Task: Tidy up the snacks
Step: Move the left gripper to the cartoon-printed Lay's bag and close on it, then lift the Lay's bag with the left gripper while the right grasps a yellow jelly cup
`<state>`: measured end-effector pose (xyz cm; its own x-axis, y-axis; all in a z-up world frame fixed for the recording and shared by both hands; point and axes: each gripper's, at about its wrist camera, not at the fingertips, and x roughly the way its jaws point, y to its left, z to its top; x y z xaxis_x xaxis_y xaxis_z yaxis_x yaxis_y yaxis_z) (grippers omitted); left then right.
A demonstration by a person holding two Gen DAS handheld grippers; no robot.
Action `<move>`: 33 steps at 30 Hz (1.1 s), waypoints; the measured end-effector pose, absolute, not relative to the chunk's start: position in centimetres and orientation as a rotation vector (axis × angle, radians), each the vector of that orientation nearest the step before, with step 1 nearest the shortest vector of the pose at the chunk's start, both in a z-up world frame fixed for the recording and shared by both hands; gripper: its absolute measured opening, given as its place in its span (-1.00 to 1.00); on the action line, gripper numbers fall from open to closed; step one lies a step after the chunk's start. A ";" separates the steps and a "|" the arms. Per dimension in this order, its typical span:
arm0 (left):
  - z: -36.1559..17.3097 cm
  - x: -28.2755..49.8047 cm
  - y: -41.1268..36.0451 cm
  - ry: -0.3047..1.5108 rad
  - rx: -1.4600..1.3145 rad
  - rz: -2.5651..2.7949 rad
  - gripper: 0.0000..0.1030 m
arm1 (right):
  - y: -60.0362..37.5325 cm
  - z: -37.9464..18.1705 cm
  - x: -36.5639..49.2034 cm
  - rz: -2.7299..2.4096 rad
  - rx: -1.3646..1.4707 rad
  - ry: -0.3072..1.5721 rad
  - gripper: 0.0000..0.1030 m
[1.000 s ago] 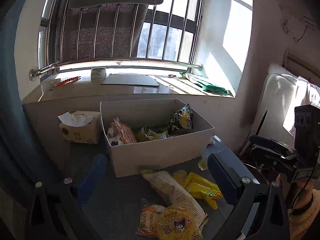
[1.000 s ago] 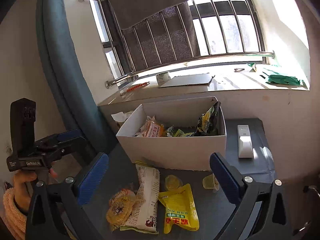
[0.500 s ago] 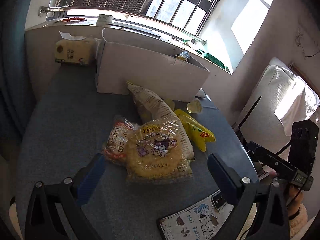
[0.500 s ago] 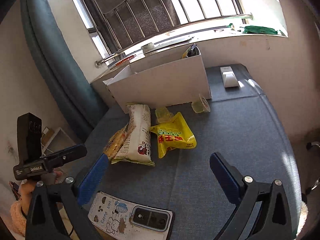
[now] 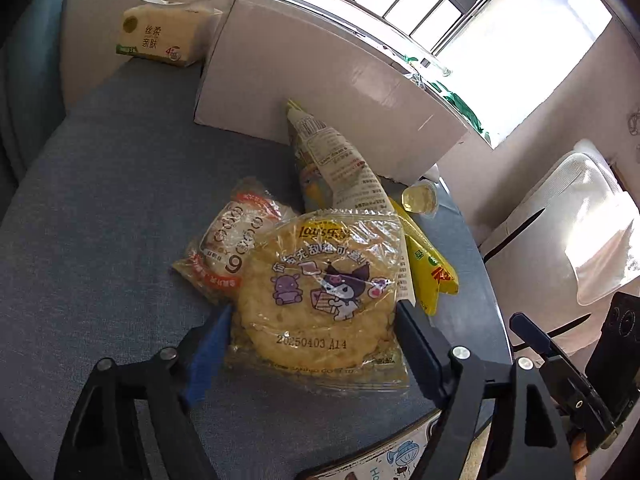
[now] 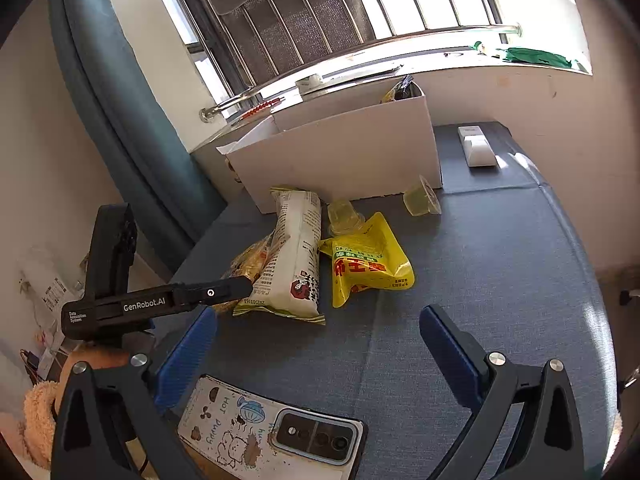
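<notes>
four snack packets [image 5: 320, 292], two jelly cups [image 6: 422, 202], one box [image 6: 340, 156]

a blue-grey table [image 6: 500, 280] carries a white box [image 6: 340, 156], snack packets [image 6: 296, 256] in a heap before it, two jelly cups [image 6: 420, 200], a phone [image 6: 272, 428], a tissue pack [image 5: 160, 36] and a white remote [image 6: 476, 146].

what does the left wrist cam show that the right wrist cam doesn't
Only the left wrist view: the tissue pack, the orange-print snack in full, and the left gripper closing around the Lay's pack.

Only the right wrist view: the white remote, the second jelly cup, and the open right gripper with nothing between its jaws.

Both: the white box, long white bag, yellow pouch, phone.
</notes>
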<state>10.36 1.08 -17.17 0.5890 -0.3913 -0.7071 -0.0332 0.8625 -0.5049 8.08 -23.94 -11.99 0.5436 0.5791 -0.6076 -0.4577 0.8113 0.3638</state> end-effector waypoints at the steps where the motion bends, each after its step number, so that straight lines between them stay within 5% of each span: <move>1: -17.3 10.2 1.3 0.924 -0.524 -0.235 0.55 | -24.0 -12.0 8.1 0.619 0.171 0.782 1.00; 19: -10.6 4.4 4.6 0.669 -0.446 -0.280 0.52 | -24.2 -13.3 14.4 0.525 0.165 0.816 1.00; 33: -11.1 5.1 5.1 0.671 -0.451 -0.305 0.52 | -21.3 -16.1 27.3 0.459 -0.240 0.877 1.00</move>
